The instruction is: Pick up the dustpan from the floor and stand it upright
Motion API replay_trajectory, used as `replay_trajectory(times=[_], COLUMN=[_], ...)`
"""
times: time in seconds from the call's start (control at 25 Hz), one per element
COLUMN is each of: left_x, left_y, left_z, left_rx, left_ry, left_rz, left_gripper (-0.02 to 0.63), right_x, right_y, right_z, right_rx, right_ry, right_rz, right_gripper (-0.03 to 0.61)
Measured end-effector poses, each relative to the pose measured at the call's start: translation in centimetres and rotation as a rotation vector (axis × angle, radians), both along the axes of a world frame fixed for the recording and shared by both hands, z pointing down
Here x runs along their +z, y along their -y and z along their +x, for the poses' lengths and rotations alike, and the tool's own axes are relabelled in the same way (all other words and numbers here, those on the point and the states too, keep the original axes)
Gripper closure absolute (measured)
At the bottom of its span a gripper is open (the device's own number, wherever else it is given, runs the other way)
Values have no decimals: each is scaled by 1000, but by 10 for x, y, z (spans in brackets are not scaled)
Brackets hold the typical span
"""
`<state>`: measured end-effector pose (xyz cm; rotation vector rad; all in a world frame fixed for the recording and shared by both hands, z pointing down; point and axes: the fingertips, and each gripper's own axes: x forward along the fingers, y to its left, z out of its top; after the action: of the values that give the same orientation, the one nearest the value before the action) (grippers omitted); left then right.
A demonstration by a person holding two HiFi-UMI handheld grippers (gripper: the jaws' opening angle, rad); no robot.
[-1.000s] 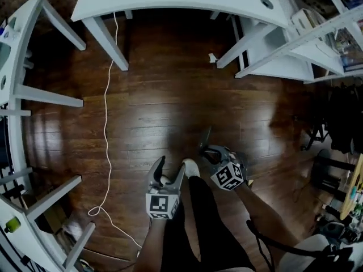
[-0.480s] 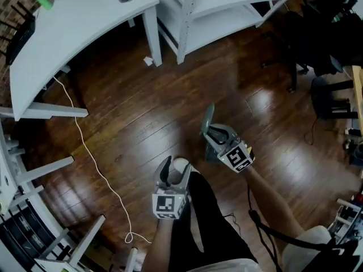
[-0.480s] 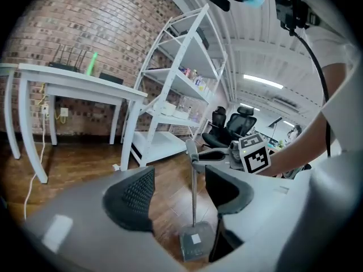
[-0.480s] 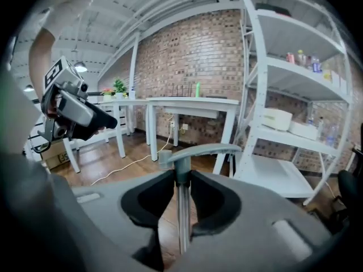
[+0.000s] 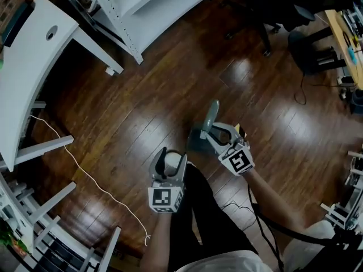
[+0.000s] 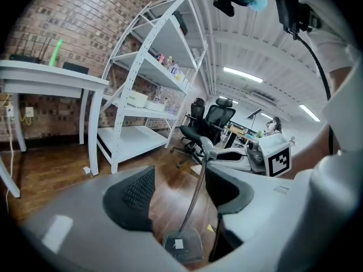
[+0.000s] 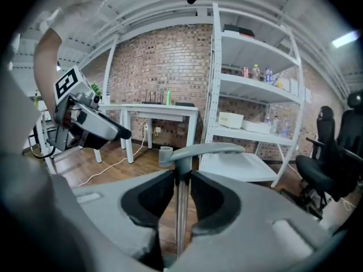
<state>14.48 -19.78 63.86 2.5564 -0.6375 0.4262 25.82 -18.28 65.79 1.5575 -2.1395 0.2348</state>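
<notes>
Dustpan point(image 5: 212, 111) is off its side, pole near vertical just beside your shoe point(image 5: 170, 163), right gripper point(image 5: 210, 130) clenched on the pole (left gripper point(image 5: 172, 155) hangs slack, empty). Probably only setting down and letting go are left.

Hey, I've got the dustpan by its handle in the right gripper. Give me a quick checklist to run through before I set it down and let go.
1. Right gripper grip on the dustpan handle: ok, jaws shut on the thin pole just under its top grip.
2. Handle near upright: ok, only a slight lean in the left gripper view.
3. Pan resting flat on the floor: cannot tell, it sits low but contact is unclear.
4. Left gripper free to steady: ok, jaws apart, holding nothing.
5. White cable away from the pan: ok, it lies well off to the left in the head view.
</notes>
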Motion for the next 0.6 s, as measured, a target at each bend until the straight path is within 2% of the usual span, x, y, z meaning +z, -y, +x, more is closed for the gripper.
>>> replay_trajectory(times=[0.08,0.16,0.24,0.36,0.44,0.56,0.6], left_x=[-3,-8,-21,-56,-84,-124,-137], left_y=[-5,-7,-13,-23,-24,-26,-30], left_z=[7,11,8,9,12,5,1], left_rx=[30,52,65,87,98,100,93], left_ry=[10,27,47,47,30,7,-2], left_rz=[5,9,12,42,82,133,146], left_gripper=[316,318,319,322,330,333,333], right_x=[15,37,49,56,62,62,58], right_y=[-22,-44,-69,-106,-118,-131,-138], right_z=[6,16,28,49,60,62,59], right_rx=[59,136,270,465,551,636,660], right_ry=[18,12,50,161,231,372,432], right_rz=[-30,-105,-177,-253,-302,-396,-420], right_gripper=[500,494,494,492,447,317,316])
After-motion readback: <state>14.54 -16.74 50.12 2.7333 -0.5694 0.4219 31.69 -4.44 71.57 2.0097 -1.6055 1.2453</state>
